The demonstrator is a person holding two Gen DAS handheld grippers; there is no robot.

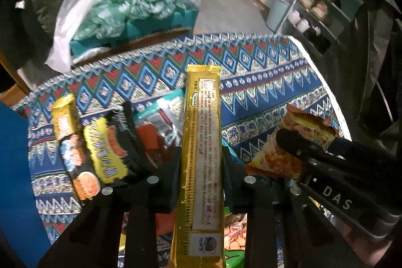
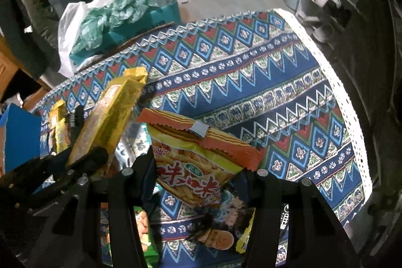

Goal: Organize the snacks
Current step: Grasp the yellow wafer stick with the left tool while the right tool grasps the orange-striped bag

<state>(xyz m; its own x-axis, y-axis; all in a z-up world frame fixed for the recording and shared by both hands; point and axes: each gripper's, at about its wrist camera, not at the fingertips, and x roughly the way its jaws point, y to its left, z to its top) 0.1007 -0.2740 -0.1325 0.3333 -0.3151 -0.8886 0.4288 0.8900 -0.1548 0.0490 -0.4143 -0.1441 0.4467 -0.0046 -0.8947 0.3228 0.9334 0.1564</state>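
Gold biscuit pack [image 1: 202,157] clamped in left gripper [image 1: 201,182] | orange chip bag [image 2: 201,162] clamped in right gripper [image 2: 201,182] | both lifted above patterned tablecloth [image 2: 263,82], likely for sorting

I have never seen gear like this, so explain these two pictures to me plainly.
There is no robot: a person holds a two-finger black clamp in each hand, with a wide-angle camera on each.

The left camera view shows the left gripper shut on a long gold foil snack stick. The right camera view shows the right gripper shut on an orange-and-yellow crisp bag. Each view also shows the other clamp.

Below lies a blue patterned tablecloth with more packets, such as a black-and-yellow packet.
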